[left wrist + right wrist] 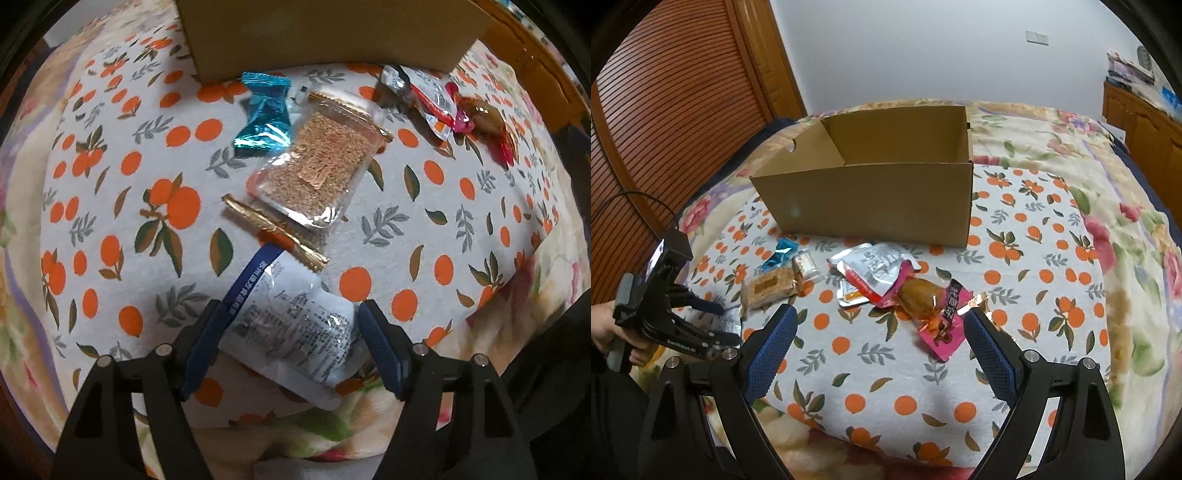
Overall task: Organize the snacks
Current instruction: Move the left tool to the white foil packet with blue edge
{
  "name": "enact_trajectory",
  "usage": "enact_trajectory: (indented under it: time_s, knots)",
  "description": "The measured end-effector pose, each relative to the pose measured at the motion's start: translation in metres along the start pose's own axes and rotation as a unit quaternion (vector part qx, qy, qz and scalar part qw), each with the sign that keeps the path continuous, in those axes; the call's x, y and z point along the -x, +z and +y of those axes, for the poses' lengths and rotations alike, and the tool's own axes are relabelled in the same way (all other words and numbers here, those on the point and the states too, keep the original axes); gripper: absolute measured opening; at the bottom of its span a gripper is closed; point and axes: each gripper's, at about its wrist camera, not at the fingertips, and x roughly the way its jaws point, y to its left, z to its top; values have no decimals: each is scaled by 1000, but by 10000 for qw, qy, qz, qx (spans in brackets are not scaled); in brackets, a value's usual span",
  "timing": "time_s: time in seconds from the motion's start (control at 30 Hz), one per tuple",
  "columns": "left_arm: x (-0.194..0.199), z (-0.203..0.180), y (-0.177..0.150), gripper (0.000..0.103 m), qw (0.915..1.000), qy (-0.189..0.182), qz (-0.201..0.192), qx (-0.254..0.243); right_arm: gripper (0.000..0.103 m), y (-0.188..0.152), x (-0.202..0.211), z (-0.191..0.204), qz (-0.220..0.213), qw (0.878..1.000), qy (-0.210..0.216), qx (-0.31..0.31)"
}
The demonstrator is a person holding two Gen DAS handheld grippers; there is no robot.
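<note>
Snack packets lie on an orange-print cloth (110,184) in front of an open cardboard box (871,195). My left gripper (290,314) is open, its fingers on either side of a white packet with a blue edge (291,325). Beyond it lie a clear bag of brown grains (321,166), a teal wrapper (264,118) and a gold-edged packet (273,230). My right gripper (881,317) is open and empty, just short of a pink packet holding a brown snack (934,306). White and red packets (875,273) lie behind it.
The cloth covers a floral bedspread (1108,229). A wooden slatted door (665,110) stands at the left and a wooden cabinet (1145,122) at the right. The left gripper, held in a hand, shows in the right wrist view (713,306).
</note>
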Motion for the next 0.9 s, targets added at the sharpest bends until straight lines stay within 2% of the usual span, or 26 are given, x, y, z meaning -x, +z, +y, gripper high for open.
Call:
enact_trajectory:
  time_s: [0.07, 0.17, 0.2, 0.4, 0.5, 0.57, 0.6, 0.67, 0.77, 0.9]
  knots:
    - [3, -6, 1, 63, 9999, -50, -84, -75, 93, 0, 0, -1, 1, 10000, -19, 2]
    - [8, -13, 4, 43, 9996, -79, -221, -130, 93, 0, -1, -1, 17, 10000, -25, -3]
    - [9, -13, 5, 21, 9995, -59, -275, -141, 93, 0, -1, -2, 24, 10000, -26, -11]
    - [12, -11, 9, 23, 9992, -232, -333, -9, 93, -2, -1, -7, 9, 10000, 2, -89]
    - [22, 6, 16, 24, 9986, -81, -435, 290, 93, -2, -1, -7, 6, 10000, 11, -86]
    - [35, 20, 12, 37, 9968, -78, -575, 551, 93, -2, -1, -6, 12, 10000, 11, -42]
    - [41, 22, 10, 53, 9956, -85, -646, 673, 93, -2, -1, -5, 13, 10000, 9, -18]
    - [48, 22, 6, 56, 9944, -182, -653, 814, 93, -3, -1, -4, 2, 10000, 12, 16]
    - [39, 20, 1, 61, 9948, -210, -266, 956, 93, -3, 0, -4, -11, 10000, 31, 38]
    - [17, 25, -5, 61, 9893, -324, 385, 1372, 93, -4, 2, -7, -75, 10000, 38, 22]
